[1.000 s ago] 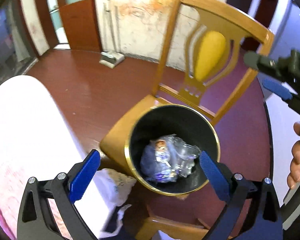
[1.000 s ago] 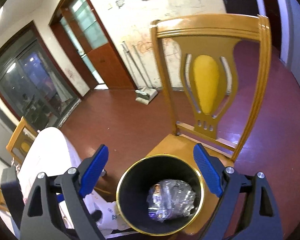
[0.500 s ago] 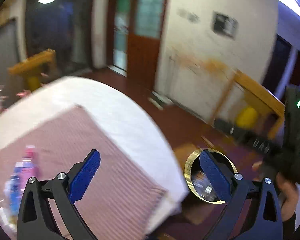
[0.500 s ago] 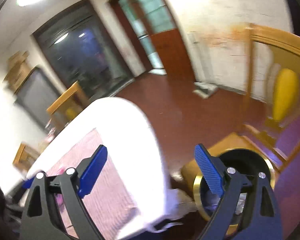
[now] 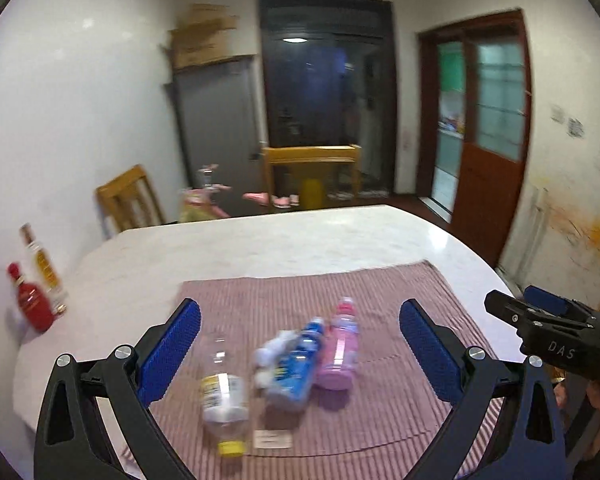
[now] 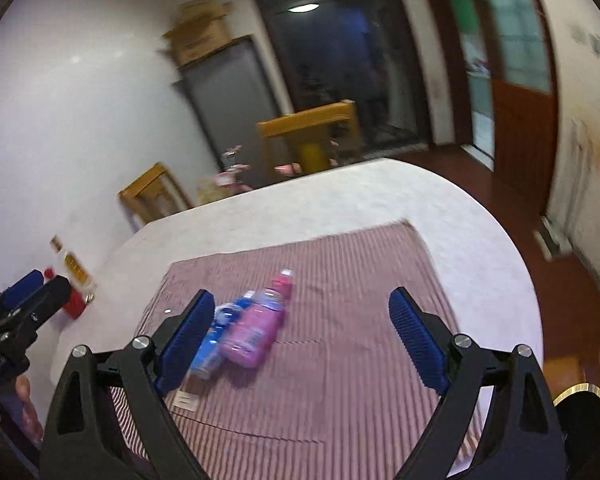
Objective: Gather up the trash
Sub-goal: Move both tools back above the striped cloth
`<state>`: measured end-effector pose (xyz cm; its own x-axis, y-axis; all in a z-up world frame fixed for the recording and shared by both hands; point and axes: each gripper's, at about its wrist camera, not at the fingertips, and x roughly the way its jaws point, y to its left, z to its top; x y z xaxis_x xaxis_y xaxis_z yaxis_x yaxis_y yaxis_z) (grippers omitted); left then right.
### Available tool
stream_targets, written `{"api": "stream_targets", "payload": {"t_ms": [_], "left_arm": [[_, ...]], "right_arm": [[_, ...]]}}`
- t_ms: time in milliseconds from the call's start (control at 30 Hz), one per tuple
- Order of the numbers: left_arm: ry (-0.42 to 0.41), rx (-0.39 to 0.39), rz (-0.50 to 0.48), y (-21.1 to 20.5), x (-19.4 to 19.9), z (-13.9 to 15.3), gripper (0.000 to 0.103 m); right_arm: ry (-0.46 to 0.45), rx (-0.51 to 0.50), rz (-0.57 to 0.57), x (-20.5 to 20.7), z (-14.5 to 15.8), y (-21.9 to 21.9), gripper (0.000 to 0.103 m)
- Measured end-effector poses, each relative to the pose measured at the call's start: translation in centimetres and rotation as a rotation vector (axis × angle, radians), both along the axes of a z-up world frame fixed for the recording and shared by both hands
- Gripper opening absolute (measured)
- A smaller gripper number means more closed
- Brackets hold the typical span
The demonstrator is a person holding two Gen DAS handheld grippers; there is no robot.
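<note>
Three bottles lie on a striped pink cloth [image 5: 380,292] on the white table [image 5: 300,236]: a clear bottle with a yellow cap [image 5: 223,396], a blue bottle [image 5: 296,364] beside a white crumpled scrap [image 5: 274,350], and a pink bottle [image 5: 340,346]. My left gripper [image 5: 300,352] hovers open above them, empty. The right gripper [image 6: 300,336] is open and empty over the pink bottle [image 6: 260,324] and blue bottle [image 6: 216,340]. The black bin with a gold rim [image 6: 580,404] shows at the lower right of the right wrist view. A small paper slip [image 5: 273,439] lies near the clear bottle.
A red bottle [image 5: 30,300] and a tall amber bottle [image 5: 44,268] stand at the table's left edge by the wall. Wooden chairs [image 5: 128,200] stand behind the table. A dark doorway and a red-brown door [image 5: 488,148] lie beyond. Each gripper shows at the other view's edge.
Both grippers swung away from the black bin on the chair and rolled round to face the table with the bottles. Both stayed open and empty.
</note>
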<state>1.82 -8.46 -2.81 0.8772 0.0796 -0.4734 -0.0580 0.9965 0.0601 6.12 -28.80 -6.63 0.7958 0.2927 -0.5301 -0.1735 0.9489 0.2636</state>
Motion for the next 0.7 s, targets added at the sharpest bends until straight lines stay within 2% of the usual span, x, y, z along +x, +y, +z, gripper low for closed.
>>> {"api": "stream_targets", "payload": {"t_ms": [167,267,467,700], "left_arm": [[-0.019,-0.026,0.082,3.1,-1.3,0.2,0.097],[-0.021,-0.034,0.111,3.9,-1.6,-0.1,0.097],[-0.033,-0.045,0.138,5.9,-2.3,-0.2,0.097],[-0.032,-0.065,0.151,7.0,-2.3,-0.1,0.097]], "right_arm": [[-0.043,-0.025,0.105,0.5,2.2,5.2,0.089],[-0.061,-0.019,0.125,0.0,3.0,7.4,0.089],[-0.073,-0.04,0.148,-0.6,3.6,9.5,0.089],[-0.051,-0.03,0.151,-0.6,3.0,9.8,0.089]]}}
